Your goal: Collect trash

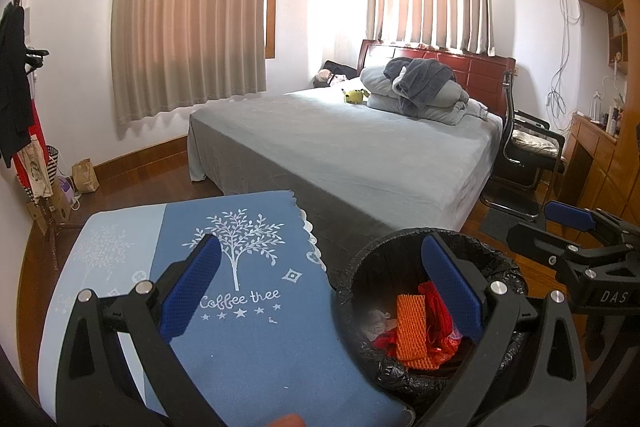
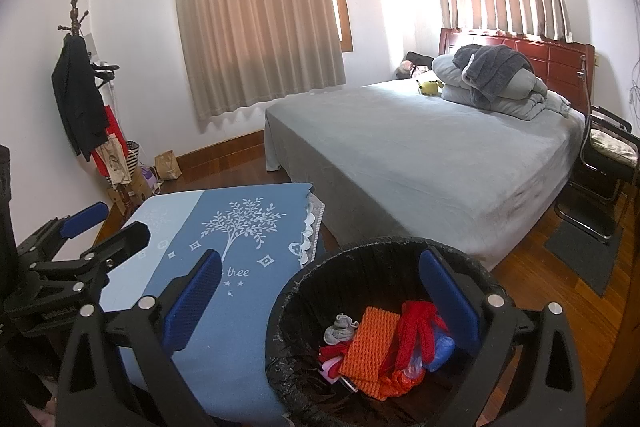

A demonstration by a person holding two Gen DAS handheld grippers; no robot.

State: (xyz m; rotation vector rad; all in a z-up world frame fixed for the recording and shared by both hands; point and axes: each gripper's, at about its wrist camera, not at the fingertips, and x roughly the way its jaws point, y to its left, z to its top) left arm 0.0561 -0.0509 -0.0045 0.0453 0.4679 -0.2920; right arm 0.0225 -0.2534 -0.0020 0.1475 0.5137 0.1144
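Note:
A black bin [image 1: 400, 375] lined with a black bag stands beside a small table with a blue "Coffee tree" cloth [image 1: 248, 327]. The bin holds trash: an orange foam net [image 1: 410, 331], red plastic [image 1: 438, 311] and crumpled paper. In the right wrist view the bin [image 2: 304, 291] shows the orange net [image 2: 370, 347], red pieces [image 2: 416, 327], a blue wrapper and a grey scrap. My left gripper [image 1: 326, 289] is open and empty, spanning the table edge and bin. My right gripper [image 2: 326, 293] is open and empty over the bin; it also shows in the left wrist view [image 1: 572, 223].
A bed with a grey cover [image 1: 360, 151] and folded bedding stands behind the table. A black chair [image 1: 528, 155] and wooden desk [image 1: 592, 155] are at right. A coat rack [image 2: 80, 95] and paper bag [image 2: 168, 167] stand by the left wall.

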